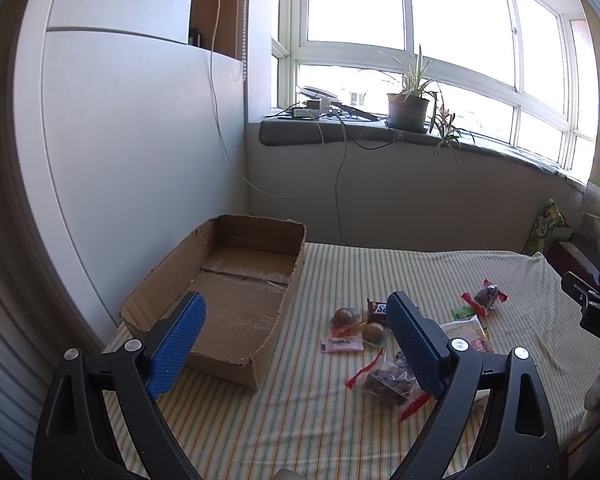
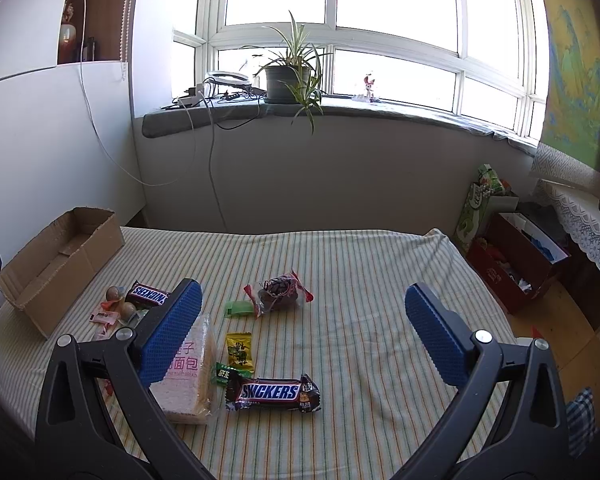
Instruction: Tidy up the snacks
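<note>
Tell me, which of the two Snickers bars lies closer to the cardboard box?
The far Snickers bar, lying beside the round foil-wrapped sweets, is closer to the cardboard box. The other Snickers bar lies nearer the camera, by the packaged bread.

Daylight pours in through the window [image 1: 420, 20], whose panes are blown out to plain white in both views (nothing outside can be read). The wall under the sill [image 2: 340, 112] sits in soft shade. The striped bed cover [image 2: 360, 280] is evenly lit, with only faint shadows beside the snacks. Fisheye bending curves the window frames and wall lines strongly, and the corners darken to black. Focus is fairly sharp at centre, softer toward the edges.
</note>
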The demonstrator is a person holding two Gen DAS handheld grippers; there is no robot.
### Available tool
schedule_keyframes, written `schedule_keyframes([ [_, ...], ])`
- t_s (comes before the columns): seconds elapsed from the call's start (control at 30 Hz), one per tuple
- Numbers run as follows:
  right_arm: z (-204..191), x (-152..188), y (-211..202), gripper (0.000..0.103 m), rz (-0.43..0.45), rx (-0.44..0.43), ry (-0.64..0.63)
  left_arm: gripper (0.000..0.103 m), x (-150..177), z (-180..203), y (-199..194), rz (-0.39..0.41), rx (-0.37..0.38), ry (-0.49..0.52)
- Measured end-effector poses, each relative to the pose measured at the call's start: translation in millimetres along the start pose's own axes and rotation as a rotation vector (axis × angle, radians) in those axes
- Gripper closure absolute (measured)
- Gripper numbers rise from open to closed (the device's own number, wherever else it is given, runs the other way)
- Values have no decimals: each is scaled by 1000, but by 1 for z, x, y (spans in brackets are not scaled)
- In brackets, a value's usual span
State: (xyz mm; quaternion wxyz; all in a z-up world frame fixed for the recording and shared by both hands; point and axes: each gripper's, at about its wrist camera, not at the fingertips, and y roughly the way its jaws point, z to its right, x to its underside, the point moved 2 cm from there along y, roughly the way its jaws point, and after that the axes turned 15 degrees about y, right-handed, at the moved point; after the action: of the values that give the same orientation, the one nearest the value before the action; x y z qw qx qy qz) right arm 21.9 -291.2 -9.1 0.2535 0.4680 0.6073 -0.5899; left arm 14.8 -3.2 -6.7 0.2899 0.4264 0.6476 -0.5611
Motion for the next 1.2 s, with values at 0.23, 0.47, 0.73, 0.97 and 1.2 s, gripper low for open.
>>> schedule_keyframes([
  [0.23,0,0,-2,0,2,-3,1,11,1,0,0,0,3,-1],
  [0.47,-1,0,-2,0,-3,-4,1,11,1,0,1,-6,-3,0],
  [0.73,1,2,-2,0,-11,-6,-1,11,3,3,1,-16,-11,12],
  [0.97,1,7,3,0,-27,-7,-22,11,8,6,6,-33,1,17],
  [1.2,3,12,5,0,-39,-10,-37,11,12,10,10,-48,11,20],
])
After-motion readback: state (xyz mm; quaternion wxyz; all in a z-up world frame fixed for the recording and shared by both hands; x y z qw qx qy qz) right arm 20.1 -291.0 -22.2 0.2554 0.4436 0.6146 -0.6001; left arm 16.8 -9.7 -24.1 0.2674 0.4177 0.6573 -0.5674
